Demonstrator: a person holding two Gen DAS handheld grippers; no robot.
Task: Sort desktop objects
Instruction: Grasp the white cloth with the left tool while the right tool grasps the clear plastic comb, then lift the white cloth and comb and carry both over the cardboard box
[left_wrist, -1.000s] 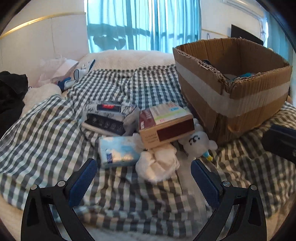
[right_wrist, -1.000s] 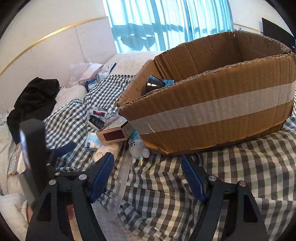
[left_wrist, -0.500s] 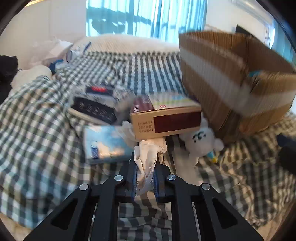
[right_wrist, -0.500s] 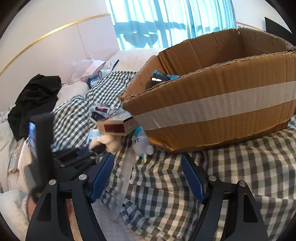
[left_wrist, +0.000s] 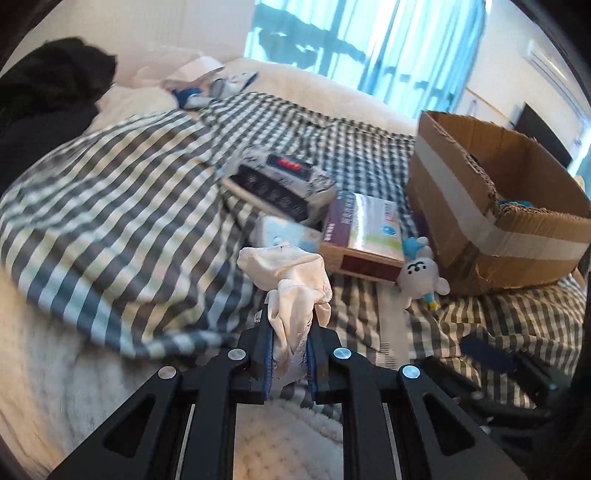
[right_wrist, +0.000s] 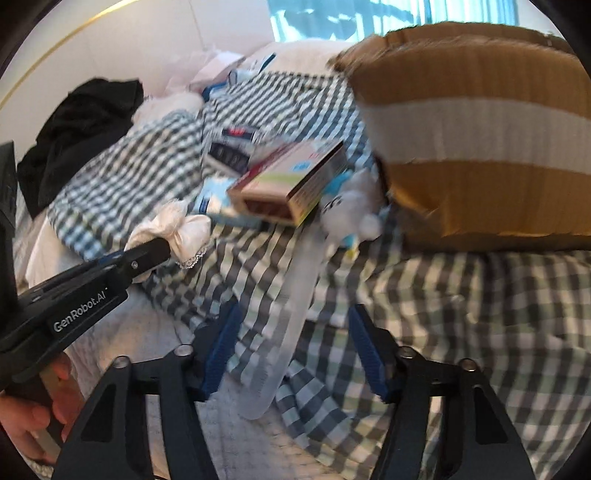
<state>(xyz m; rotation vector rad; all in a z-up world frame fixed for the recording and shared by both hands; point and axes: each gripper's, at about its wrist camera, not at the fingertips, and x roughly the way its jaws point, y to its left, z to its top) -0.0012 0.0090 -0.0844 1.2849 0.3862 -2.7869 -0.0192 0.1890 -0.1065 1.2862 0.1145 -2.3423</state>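
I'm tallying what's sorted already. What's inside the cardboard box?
Only something teal-blue peeks above the torn near wall of the cardboard box. That wall hides the floor and anything else inside.

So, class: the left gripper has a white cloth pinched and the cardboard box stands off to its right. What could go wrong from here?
1. The left gripper pinches only one end of the white cloth; it may slip free.
2. Loose folds could snag the cardboard box rim.
3. The open right gripper hovers over a clear ruler and might bump it.

Cream lace-trimmed cloth (left_wrist: 291, 284) — bunched, lifted off the bed, near open cardboard box (left_wrist: 495, 206)
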